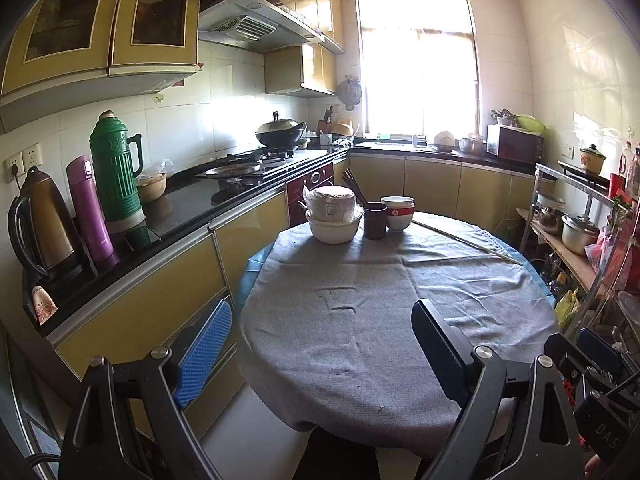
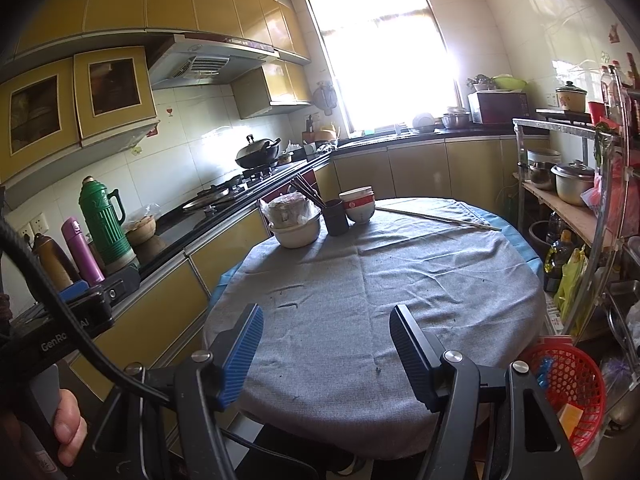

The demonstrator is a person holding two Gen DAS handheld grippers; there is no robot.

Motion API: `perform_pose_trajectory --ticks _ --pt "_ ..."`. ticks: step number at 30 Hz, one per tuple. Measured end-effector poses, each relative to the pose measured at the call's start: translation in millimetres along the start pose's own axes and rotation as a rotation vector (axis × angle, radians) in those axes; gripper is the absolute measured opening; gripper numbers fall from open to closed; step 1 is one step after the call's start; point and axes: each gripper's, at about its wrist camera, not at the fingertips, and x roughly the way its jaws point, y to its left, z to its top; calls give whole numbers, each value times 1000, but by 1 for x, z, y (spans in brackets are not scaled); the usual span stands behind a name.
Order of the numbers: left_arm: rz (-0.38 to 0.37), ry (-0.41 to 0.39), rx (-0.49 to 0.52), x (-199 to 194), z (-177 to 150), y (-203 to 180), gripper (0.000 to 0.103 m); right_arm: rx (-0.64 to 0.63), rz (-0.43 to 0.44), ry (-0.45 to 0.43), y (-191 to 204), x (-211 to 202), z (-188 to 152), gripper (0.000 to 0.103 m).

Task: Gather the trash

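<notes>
Both the left gripper (image 1: pixel 320 344) and right gripper (image 2: pixel 326 346) hover over the near edge of the cloth-covered surface (image 1: pixel 380 320) with jaws open and empty, while small dark crumbs (image 2: pixel 378 369) lie scattered near that edge, bowls (image 2: pixel 360 204) at the far edge.

Daylight floods through the blown-out window (image 1: pixel 418 60), glaring off wall tiles; fisheye bending curves the dark, vignetted edges; focus stays sharp.

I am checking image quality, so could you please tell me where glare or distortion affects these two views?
Left wrist view: the window is blown out white, and the cabinets bow from fisheye curvature. Right wrist view: the same window glares and the metal rack bends.
</notes>
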Motion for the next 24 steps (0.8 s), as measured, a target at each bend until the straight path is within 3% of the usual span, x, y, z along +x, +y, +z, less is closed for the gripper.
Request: perform_pose_trajectory --ticks 24 --pt "-2 -11 5 -3 3 1 92 -10 2 -2 2 0 -1 69"
